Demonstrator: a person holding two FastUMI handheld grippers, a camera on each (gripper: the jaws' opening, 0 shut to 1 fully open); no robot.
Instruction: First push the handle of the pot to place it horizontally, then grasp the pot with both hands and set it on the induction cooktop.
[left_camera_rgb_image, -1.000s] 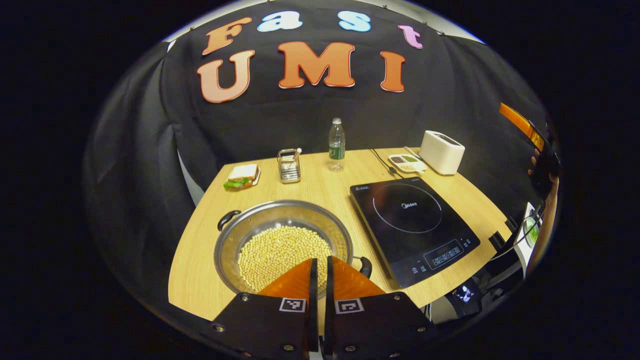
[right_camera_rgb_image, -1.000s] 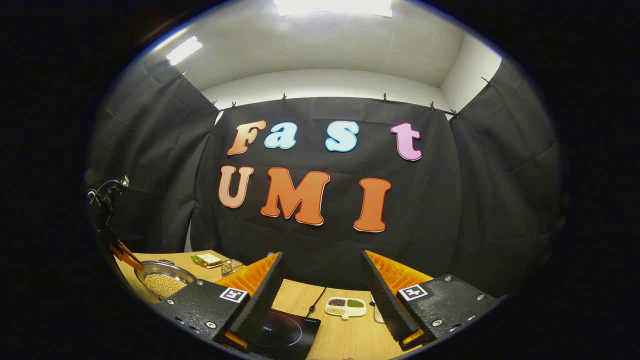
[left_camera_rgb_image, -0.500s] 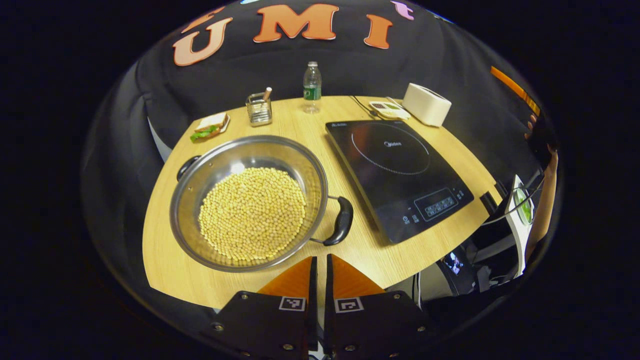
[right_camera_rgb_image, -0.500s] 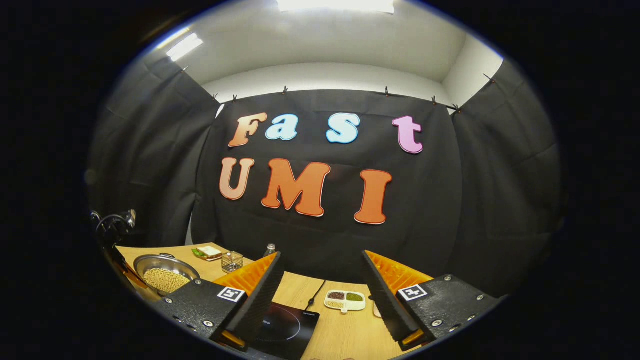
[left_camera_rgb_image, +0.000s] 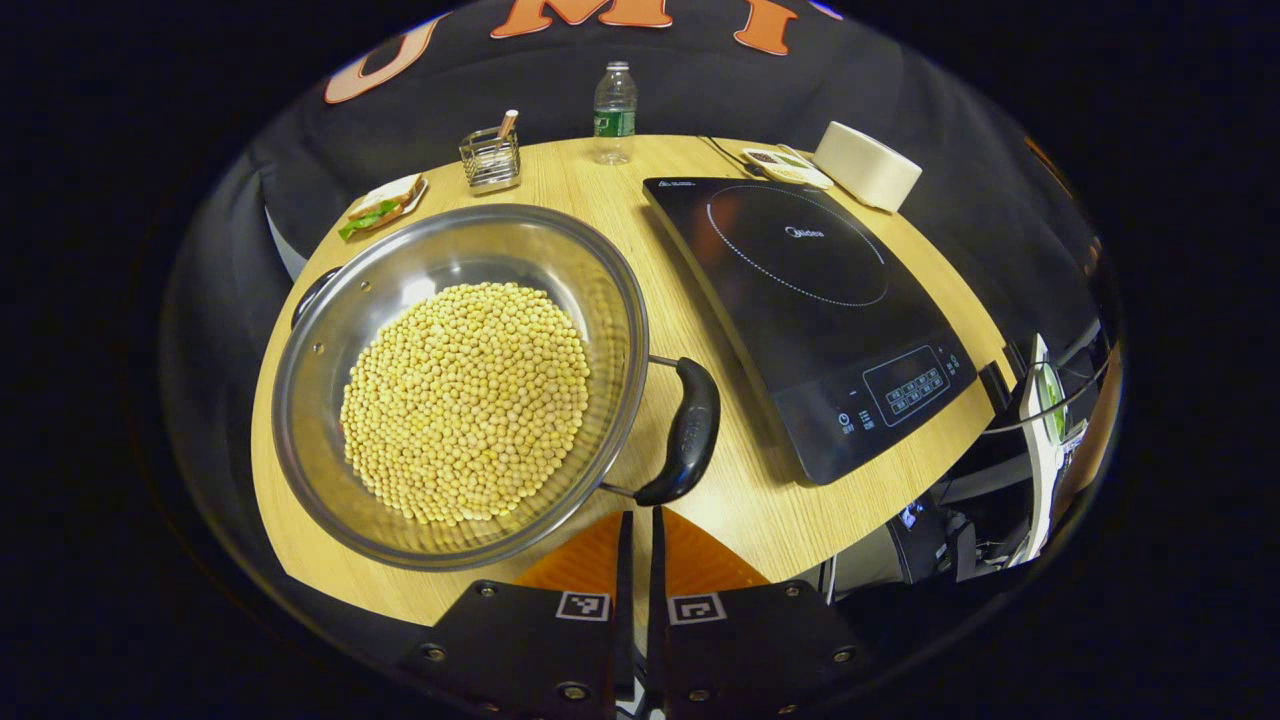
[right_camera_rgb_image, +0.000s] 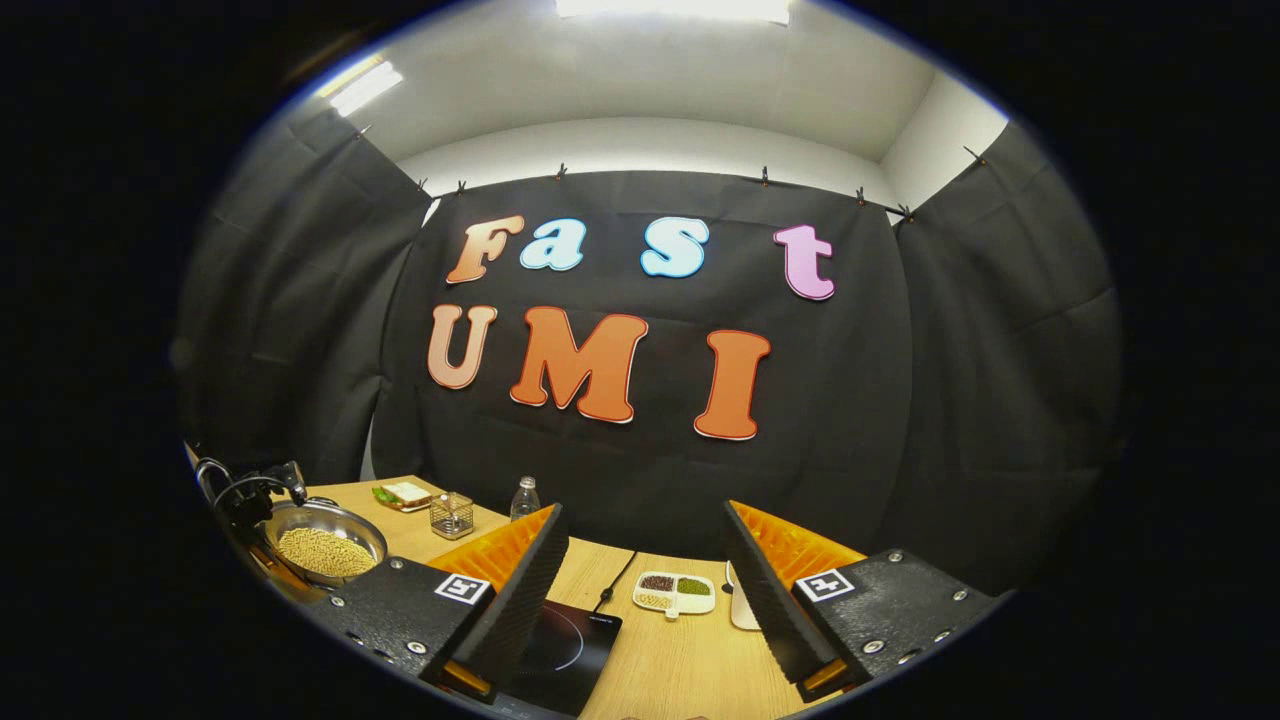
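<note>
A shallow, round steel pot (left_camera_rgb_image: 450, 380), shiny and heaped with small yellow beans (left_camera_rgb_image: 465, 400), sits on a pale wood-grain counter (left_camera_rgb_image: 730, 500), just left of a flat, glossy black induction cooktop (left_camera_rgb_image: 810, 310) marked with a dotted ring. The pot's curved black handle (left_camera_rgb_image: 685, 430) on two wire stems points toward the cooktop; a second black handle (left_camera_rgb_image: 310, 292) shows at the pot's far side. The left gripper (left_camera_rgb_image: 638, 530) hovers at the counter's near edge, just below the pot's rim, its jaws nearly closed on nothing, each finger base bearing a square black-and-white marker. The right gripper (right_camera_rgb_image: 640, 590) is held level over the cooktop, jaws wide and empty. Beyond the pot stand a clear plastic bottle (left_camera_rgb_image: 614, 100), a wire holder (left_camera_rgb_image: 490, 158), a sandwich (left_camera_rgb_image: 380, 205) and a white rounded appliance (left_camera_rgb_image: 866, 165). The cooktop's lettering is too small to read.
</note>
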